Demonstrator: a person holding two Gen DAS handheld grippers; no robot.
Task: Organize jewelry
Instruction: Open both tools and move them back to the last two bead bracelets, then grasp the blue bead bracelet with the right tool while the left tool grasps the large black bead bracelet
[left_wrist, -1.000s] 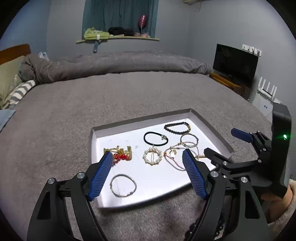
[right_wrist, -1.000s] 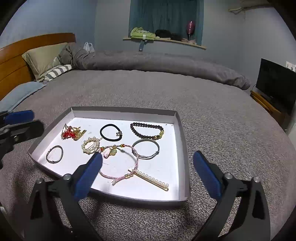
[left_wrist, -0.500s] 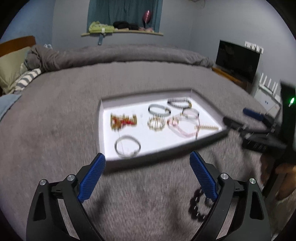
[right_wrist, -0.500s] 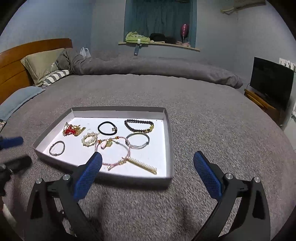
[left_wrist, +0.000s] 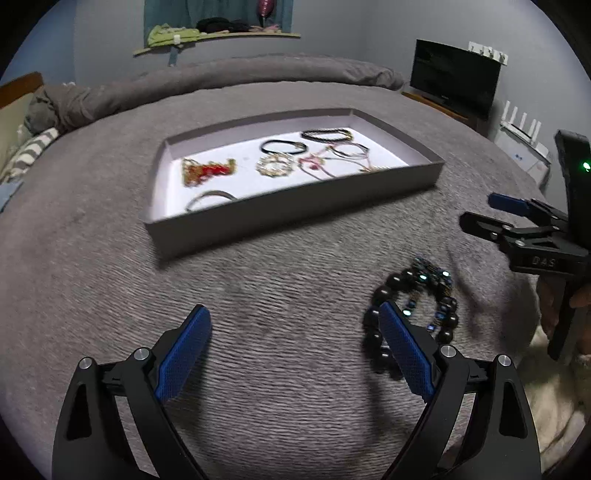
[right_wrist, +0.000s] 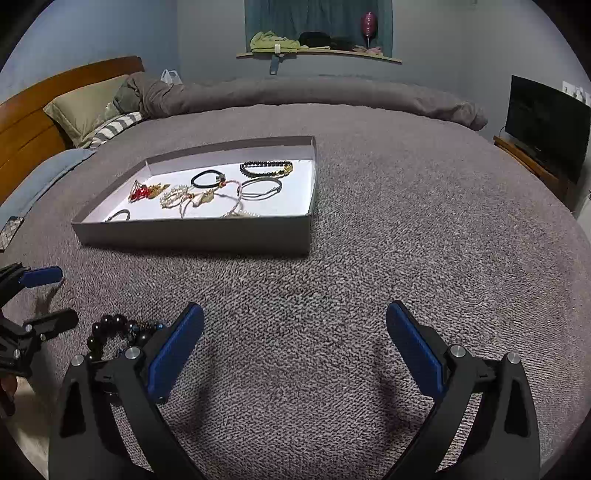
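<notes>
Bead bracelet (left_wrist: 412, 314) before tray (left_wrist: 295, 218) on bed (left_wrist: 258, 295)

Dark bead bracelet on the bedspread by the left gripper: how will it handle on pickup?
The dark bead bracelet is a strung loop, so it will probably sag and swing from a one-side pinch. The round glossy beads may slip or roll between the jaws. It lies on a soft ribbed bedspread, so pushing likely snags it rather than slides it.

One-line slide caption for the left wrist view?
Open left tool hovers over grey bedspread beside a dark beaded bracelet, jewelry tray beyond.
</notes>
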